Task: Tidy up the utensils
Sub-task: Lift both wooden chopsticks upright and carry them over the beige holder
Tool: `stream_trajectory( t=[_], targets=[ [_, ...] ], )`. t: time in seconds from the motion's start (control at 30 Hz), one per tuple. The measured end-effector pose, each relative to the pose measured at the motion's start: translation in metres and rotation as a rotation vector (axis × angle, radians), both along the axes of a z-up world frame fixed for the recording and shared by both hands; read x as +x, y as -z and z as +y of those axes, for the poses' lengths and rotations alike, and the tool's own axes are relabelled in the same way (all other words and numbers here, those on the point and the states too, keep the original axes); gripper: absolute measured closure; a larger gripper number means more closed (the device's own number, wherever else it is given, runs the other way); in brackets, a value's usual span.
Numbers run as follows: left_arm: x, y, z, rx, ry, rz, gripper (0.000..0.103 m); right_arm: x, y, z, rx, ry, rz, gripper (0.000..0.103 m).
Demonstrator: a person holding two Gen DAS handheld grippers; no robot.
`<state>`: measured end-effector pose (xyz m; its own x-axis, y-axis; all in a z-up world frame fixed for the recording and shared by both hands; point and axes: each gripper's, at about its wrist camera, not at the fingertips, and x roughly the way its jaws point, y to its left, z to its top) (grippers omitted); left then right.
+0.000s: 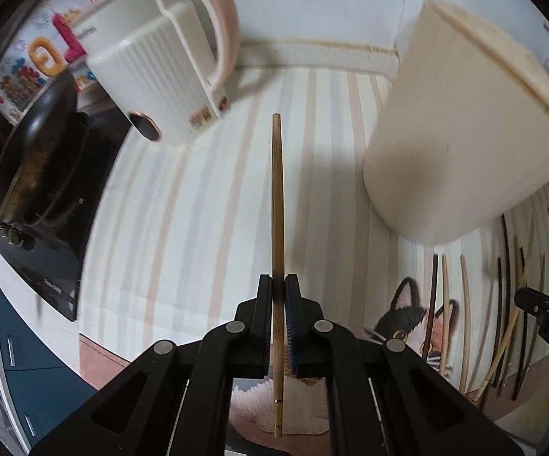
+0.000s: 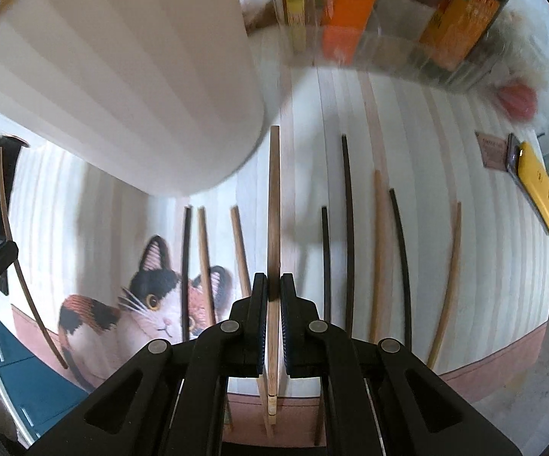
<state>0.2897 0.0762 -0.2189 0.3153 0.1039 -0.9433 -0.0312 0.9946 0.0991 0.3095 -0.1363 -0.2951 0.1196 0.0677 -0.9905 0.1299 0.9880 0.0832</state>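
Observation:
My left gripper (image 1: pixel 278 285) is shut on a light wooden chopstick (image 1: pixel 277 197) that points forward above the striped mat. My right gripper (image 2: pixel 270 285) is shut on another light wooden chopstick (image 2: pixel 273 205), held above the mat. A tall cream utensil holder stands to the right in the left wrist view (image 1: pixel 460 133) and fills the upper left of the right wrist view (image 2: pixel 122 76). Several dark and light chopsticks (image 2: pixel 348 228) lie in a row on the mat; they also show at the right of the left wrist view (image 1: pixel 464 304). The right gripper's finger shows at the right edge of the left wrist view (image 1: pixel 540 307).
A white and pink kettle (image 1: pixel 168 57) stands at the back left. A dark pan (image 1: pixel 35 152) sits on a black cooktop (image 1: pixel 65 235). A striped mat with a cat picture (image 2: pixel 153 300) covers the counter. Food boxes (image 2: pixel 460 19) and a yellow object (image 2: pixel 538 190) lie to the right.

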Motion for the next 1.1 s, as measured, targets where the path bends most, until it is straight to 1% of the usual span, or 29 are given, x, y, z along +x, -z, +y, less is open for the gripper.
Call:
stream_trajectory(
  t=[0.03,0.17,0.2,0.33,0.43,0.53,0.63,0.73,0.87,1.0,1.1],
  targets=[
    [-0.001,-0.009,-0.001,-0.002,-0.007,-0.018,0.099,0.0,-0.007,0.0,0.004,-0.002,-0.012,0.096],
    [-0.001,-0.031,-0.001,-0.011,-0.014,-0.07,0.099,-0.004,-0.037,-0.008,0.017,0.011,-0.082,0.096],
    [-0.002,-0.036,-0.001,-0.016,-0.017,-0.083,0.099,0.002,-0.041,-0.009,0.02,0.018,-0.095,0.096],
    [-0.006,-0.065,0.0,-0.048,-0.026,-0.145,0.099,-0.001,-0.073,-0.026,0.041,0.061,-0.166,0.096],
    [-0.009,-0.089,0.0,-0.074,-0.032,-0.2,0.099,0.007,-0.092,-0.034,0.05,0.088,-0.21,0.096],
    [-0.009,-0.116,-0.004,-0.102,-0.033,-0.259,0.099,0.009,-0.121,-0.044,0.044,0.105,-0.272,0.096],
    [-0.006,-0.139,-0.011,-0.144,-0.021,-0.299,0.099,0.016,-0.148,-0.05,0.051,0.109,-0.322,0.096],
    [0.005,-0.165,-0.023,-0.195,0.005,-0.335,0.099,0.026,-0.179,-0.052,0.047,0.096,-0.384,0.096],
    [0.025,-0.191,-0.039,-0.25,0.042,-0.376,0.099,0.049,-0.221,-0.05,0.031,0.086,-0.476,0.096],
    [0.053,-0.212,-0.054,-0.305,0.086,-0.41,0.099,0.073,-0.245,-0.045,0.023,0.088,-0.546,0.096],
    [0.076,-0.217,-0.066,-0.314,0.123,-0.42,0.099,0.093,-0.258,-0.041,0.027,0.096,-0.58,0.096]
  ],
)
